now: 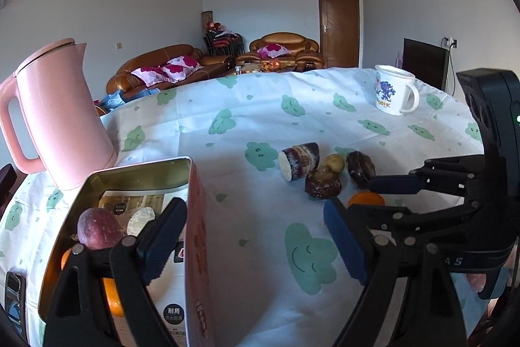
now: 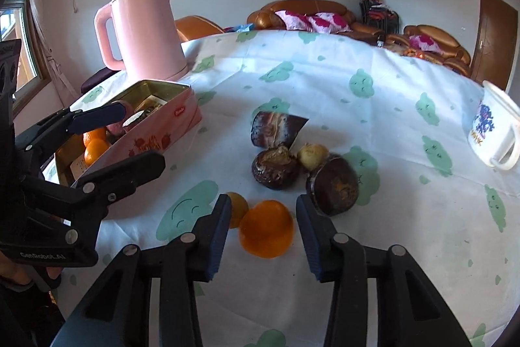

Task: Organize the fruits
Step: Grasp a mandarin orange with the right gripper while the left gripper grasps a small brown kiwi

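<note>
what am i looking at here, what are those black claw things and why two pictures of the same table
No robot here: a person holds a two-finger gripper in each hand, and each gripper carries a wide-angle camera looking along its fingers. So you get two views of one table.

The left gripper, seen from its own camera, hangs open beside a pink tin that already has oranges and other produce in it. It holds nothing.

The right gripper, in its own view, has an orange between its fingers, but the pads do not seem to press on it yet. A smaller orange fruit lies just left of it.

Also on the cloud-print cloth: several dark brown pieces, a pink kettle and a mug.
</note>
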`<state>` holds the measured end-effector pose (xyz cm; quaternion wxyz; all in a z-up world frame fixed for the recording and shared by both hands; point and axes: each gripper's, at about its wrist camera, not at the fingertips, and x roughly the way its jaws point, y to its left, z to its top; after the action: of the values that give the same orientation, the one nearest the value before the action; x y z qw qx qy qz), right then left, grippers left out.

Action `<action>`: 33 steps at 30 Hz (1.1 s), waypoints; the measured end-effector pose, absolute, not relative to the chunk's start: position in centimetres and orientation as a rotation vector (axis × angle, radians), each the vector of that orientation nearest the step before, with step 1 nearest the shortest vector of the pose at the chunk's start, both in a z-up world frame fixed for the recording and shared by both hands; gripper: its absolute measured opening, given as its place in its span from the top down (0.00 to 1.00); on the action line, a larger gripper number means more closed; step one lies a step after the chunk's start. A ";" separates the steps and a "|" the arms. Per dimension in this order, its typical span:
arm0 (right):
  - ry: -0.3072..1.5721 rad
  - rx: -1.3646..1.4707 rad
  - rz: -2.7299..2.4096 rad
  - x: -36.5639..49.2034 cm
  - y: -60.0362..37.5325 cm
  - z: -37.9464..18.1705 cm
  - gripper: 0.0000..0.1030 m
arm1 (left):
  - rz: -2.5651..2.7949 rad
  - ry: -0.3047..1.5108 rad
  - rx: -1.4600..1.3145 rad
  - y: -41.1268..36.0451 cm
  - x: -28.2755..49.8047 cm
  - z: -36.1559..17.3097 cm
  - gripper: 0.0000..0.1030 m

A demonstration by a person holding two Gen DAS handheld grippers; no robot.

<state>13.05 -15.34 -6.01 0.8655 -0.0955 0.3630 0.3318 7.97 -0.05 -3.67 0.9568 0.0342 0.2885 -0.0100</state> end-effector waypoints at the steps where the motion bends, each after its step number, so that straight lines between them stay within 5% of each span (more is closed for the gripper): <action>1: 0.777 -0.205 0.699 13.1 -15.2 -6.2 0.58 | -0.020 0.587 0.070 -0.1 8.0 -3.7 0.14; 23: 0.719 -0.155 0.617 13.1 -16.6 -5.4 0.65 | -0.087 0.624 0.108 -2.0 8.8 -4.4 0.15; 26: 0.689 -0.165 0.567 12.9 -16.8 -5.1 0.65 | -0.132 0.652 0.125 -2.9 9.3 -4.7 0.19; 33: 0.679 -0.058 0.518 13.6 -19.1 -4.8 0.65 | -0.225 0.750 0.148 -4.6 10.8 -5.8 0.44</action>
<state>13.63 -19.07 -4.81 0.9099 -0.0283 0.3290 0.2512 10.81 -4.60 -5.76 0.9217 0.0722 0.3650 -0.1093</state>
